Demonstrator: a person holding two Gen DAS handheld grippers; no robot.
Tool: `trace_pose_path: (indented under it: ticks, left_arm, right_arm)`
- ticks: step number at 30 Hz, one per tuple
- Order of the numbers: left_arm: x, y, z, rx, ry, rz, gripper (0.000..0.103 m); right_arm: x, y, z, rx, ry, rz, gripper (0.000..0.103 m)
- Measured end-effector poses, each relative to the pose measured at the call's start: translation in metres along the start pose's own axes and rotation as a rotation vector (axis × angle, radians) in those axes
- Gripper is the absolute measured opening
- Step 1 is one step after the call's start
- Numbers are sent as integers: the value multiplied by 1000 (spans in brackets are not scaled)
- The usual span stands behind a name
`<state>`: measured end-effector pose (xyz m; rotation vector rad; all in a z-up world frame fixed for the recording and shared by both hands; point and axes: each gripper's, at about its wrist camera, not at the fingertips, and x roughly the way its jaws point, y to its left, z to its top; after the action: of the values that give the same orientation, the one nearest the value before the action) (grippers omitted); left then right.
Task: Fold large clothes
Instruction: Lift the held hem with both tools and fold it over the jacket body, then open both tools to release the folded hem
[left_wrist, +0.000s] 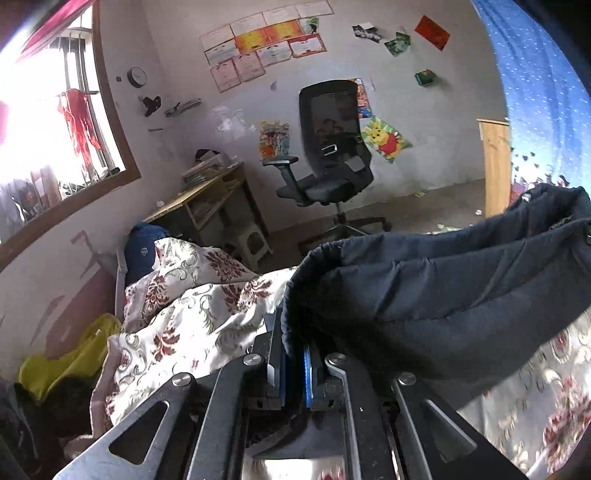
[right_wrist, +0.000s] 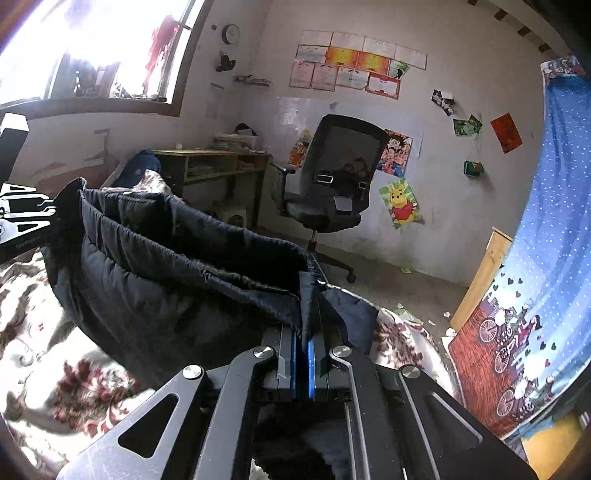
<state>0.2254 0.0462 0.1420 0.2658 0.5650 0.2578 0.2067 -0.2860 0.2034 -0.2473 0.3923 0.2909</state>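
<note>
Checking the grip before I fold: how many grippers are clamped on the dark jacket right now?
2. The left gripper pinches the dark jacket at its left end; the right gripper pinches its right end. The jacket hangs between them over the floral bedspread.

A bed (left_wrist: 535, 398) is covered by a floral quilt (left_wrist: 192, 317), bunched toward the left of the frame.

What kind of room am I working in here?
Most likely a bedroom that doubles as a study: a bed with a floral quilt, a desk under the window, and an office chair by a wall of certificates.
</note>
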Motion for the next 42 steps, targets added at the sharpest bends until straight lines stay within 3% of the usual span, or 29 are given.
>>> trace_pose_path:
  ticks: [12, 22, 38, 42]
  left_arm:
    - [104, -4, 29, 18, 23, 22, 7]
    - [185, -19, 31, 48, 89, 3, 7]
    - [256, -32, 7, 8, 162, -45, 7]
    - [260, -25, 4, -38, 165, -95, 10]
  right_arm:
    - [129, -2, 44, -27, 64, -11, 4]
    - [223, 8, 39, -55, 104, -5, 4]
    - [294, 16, 9, -50, 135, -25, 4]
    - [301, 17, 6, -18, 148, -15, 5]
